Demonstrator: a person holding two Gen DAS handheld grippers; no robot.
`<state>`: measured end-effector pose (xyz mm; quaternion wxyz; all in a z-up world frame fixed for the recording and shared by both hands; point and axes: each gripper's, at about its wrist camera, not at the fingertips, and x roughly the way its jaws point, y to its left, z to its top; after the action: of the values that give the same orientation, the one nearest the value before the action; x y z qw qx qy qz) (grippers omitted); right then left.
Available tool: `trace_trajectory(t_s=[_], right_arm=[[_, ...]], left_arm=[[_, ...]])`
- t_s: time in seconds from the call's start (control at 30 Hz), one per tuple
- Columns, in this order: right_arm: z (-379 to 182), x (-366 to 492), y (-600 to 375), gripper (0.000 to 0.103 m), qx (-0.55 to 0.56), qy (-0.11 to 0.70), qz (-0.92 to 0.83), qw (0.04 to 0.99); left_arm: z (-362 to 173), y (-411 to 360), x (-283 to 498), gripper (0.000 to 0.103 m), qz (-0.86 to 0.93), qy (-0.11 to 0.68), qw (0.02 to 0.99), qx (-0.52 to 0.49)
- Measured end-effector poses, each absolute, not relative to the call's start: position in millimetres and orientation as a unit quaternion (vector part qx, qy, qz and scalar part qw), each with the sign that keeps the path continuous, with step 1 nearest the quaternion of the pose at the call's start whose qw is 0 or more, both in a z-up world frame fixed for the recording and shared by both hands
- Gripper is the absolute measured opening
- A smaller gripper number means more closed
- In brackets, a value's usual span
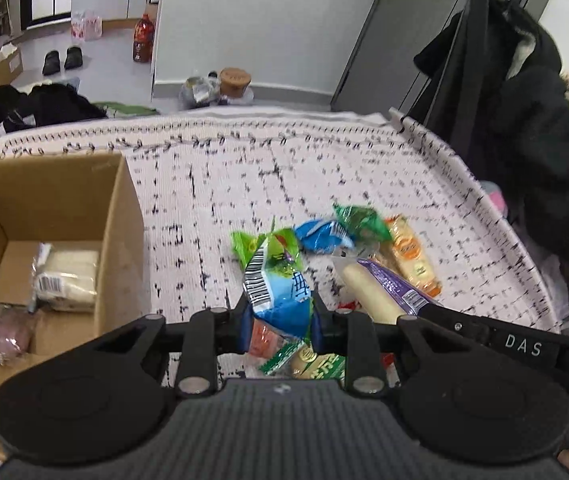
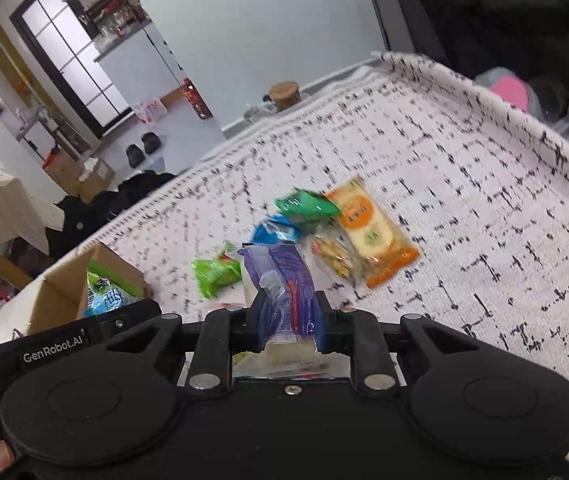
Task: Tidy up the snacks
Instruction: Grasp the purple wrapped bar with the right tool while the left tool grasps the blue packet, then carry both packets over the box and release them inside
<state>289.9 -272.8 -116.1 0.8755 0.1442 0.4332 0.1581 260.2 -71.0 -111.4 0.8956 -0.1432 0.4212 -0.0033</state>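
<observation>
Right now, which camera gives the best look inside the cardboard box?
The left wrist view: it looks down into the open cardboard box, showing a white wrapped pack and a pinkish packet on its floor. The right wrist view catches only a corner of the box, behind the other gripper; its inside is hidden.

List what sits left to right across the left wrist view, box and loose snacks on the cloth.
Cardboard box → light green packet → blue packet → dark green packet → orange cracker pack.

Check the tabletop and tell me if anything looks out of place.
Several snack packets lie jumbled in a loose heap on the patterned cloth, outside the cardboard box. Nothing looks spilled or torn.
</observation>
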Motion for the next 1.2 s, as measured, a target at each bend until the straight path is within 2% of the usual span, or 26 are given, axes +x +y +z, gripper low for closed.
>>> trace_trajectory(t_s=[0.8,1.2], right_arm=[[-72,270,-200,0.02,0.159,0.397,0.219,0.877],[-60,262,-150,0.02,0.161,0.391,0.257,0.869]], left_arm=[[-63,-3,222,0.026,0.03,0.344,0.916,-0.203],[-63,56,197,0.027,0.073,0.347,0.906,-0.233]])
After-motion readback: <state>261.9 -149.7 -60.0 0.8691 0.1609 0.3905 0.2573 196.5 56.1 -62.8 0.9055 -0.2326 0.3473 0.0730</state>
